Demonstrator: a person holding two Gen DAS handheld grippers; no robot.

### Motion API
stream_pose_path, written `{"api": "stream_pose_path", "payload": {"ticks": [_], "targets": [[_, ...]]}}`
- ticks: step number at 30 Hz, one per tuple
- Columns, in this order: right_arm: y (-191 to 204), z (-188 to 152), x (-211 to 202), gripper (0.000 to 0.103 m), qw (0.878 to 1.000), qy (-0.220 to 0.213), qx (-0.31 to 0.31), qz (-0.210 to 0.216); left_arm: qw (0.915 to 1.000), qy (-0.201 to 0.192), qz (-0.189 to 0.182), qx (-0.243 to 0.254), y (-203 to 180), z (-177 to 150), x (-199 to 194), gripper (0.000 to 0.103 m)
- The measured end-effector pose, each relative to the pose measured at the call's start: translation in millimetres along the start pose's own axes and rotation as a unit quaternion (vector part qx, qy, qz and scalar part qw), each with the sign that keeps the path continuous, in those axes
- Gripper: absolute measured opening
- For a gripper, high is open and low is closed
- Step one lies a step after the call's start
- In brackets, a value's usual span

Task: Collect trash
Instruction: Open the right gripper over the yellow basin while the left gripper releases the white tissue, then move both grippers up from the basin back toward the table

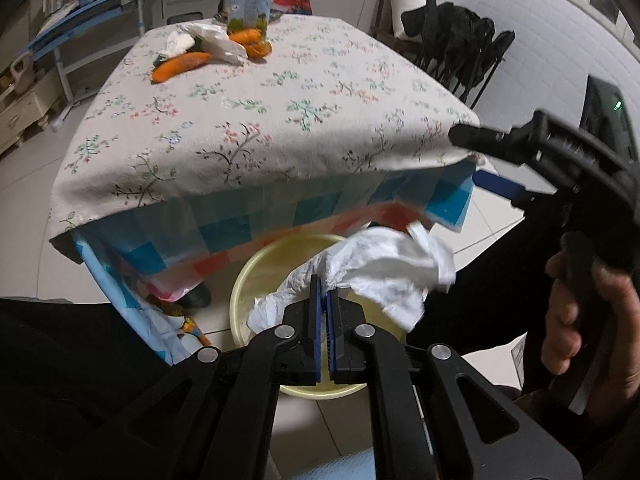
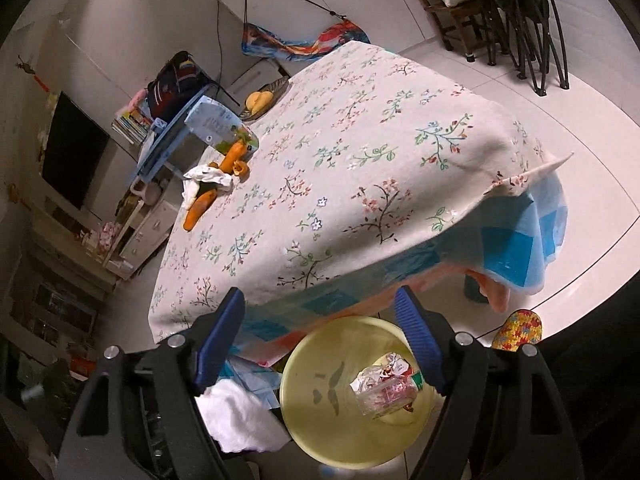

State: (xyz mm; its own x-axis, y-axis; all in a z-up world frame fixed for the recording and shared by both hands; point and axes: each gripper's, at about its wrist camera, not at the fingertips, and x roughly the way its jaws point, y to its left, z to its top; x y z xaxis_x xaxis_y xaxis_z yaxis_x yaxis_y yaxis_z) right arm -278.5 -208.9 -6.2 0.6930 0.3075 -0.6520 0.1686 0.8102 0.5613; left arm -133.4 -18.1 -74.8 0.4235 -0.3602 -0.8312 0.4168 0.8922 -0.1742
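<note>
So the left tongs (image 1: 323, 292) are clenched on a white tissue (image 1: 384, 268), which hangs right over the yellow bin (image 1: 256, 268) on the floor by the tabletop (image 1: 280, 112). Right tongs (image 2: 320, 308) are released, wide apart, hovering above the same bin with a crumpled wrapper (image 2: 384, 388) lying inside it. Up at 12 o'clock on the tabletop there's carrots (image 1: 180, 66), more tissue (image 1: 212, 38) and a carton (image 1: 248, 0).
</note>
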Motion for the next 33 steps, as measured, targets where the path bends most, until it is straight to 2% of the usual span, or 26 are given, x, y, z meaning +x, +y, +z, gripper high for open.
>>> {"api": "stream_pose_path", "payload": {"ticks": [4,6,8,11,23,33], "targets": [[2,-1,-1,0.075,1.0,-0.002,-0.006,0.004,0.9997,0.013,0.005,0.019,-10,-1,8,0.005],[1,-1,-2,0.075,1.0,-0.003,-0.007,0.005,0.9995,0.015,0.013,0.026,-13,-1,9,0.014],[1,-1,-2,0.076,1.0,-0.003,-0.008,0.005,0.9993,0.011,0.025,0.025,-13,-1,8,0.037],[1,-1,-2,0.076,1.0,-0.002,-0.009,0.005,0.9994,0.004,0.03,0.017,-11,2,7,0.046],[8,-4,-1,0.076,1.0,0.003,-0.03,0.0,0.9978,-0.023,0.061,0.009,-10,6,-1,0.073],[20,-6,0,0.079,0.998,0.0,-0.06,-0.005,0.9965,-0.041,0.072,-0.013,-2,8,-7,0.082]]}}
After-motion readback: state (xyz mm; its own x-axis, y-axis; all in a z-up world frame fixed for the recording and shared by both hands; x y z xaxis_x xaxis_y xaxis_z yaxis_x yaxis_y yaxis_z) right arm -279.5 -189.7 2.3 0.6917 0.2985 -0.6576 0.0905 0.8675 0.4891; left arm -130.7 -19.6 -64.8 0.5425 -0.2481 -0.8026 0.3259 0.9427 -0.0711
